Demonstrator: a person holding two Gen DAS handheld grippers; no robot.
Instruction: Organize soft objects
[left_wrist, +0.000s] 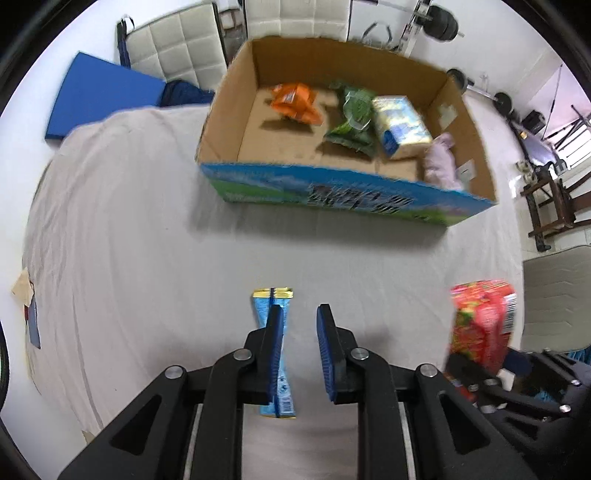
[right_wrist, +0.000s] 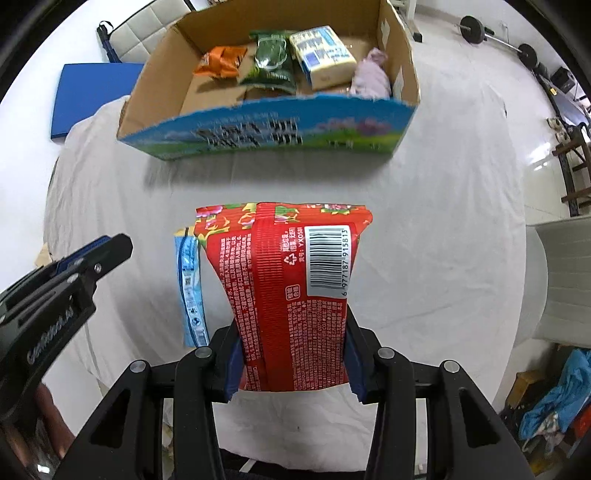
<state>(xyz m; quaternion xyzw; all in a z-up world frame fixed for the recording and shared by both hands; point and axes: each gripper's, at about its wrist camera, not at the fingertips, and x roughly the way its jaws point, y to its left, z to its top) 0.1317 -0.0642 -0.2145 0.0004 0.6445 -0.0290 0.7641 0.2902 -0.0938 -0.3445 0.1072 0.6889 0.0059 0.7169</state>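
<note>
Looking down your left hand-held gripper (left_wrist: 300, 314): jaws spread, nothing gripped, blue sachet (left_wrist: 275, 354) flat on the cloth-covered surface (left_wrist: 129, 240) under its left finger, lined up for a pick. Cardboard box (left_wrist: 332, 188) sits far, already holding soft packets.

Right view: your right hand-held gripper (right_wrist: 291, 354) is clenched on the red packet (right_wrist: 288, 291), raised, facing the box, likely for dropping in.

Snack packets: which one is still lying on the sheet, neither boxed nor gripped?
The light blue packet, under the open left gripper. The red packet is clamped in the right gripper; the orange and green ones are in the cardboard box.
</note>
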